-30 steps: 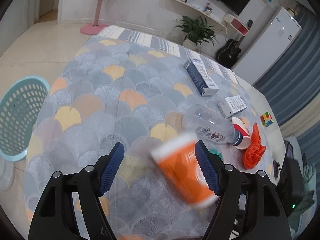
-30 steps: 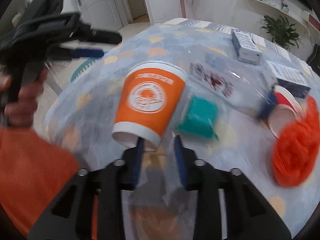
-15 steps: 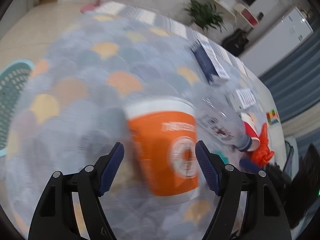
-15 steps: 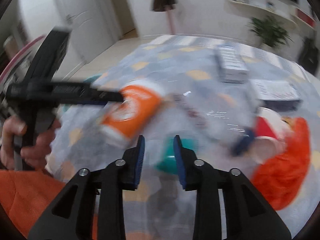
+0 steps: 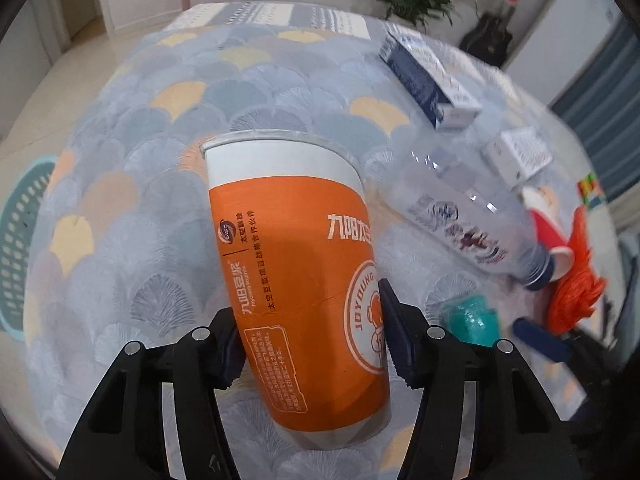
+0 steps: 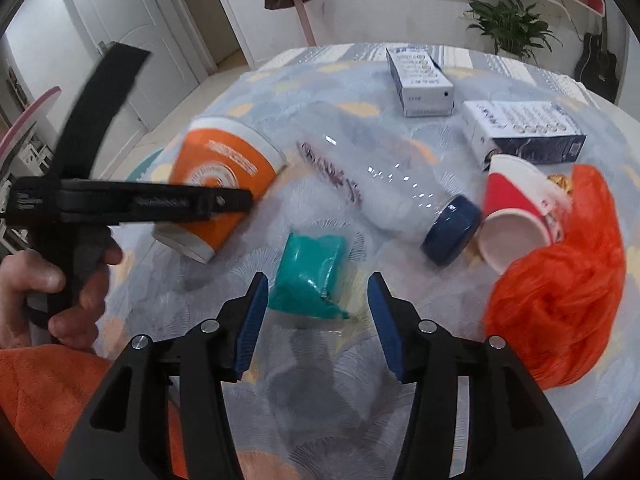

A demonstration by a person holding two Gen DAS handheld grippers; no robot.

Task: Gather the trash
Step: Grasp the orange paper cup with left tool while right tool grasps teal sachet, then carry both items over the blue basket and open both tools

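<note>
On tablecloth (image 6: 344, 380): two cups, two boxes.

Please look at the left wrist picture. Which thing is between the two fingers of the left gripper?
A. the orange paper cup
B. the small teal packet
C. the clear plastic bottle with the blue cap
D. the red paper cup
A: the left gripper has its blue pads against both sides of the orange paper cup, while the other items lie on the table further right.
</note>
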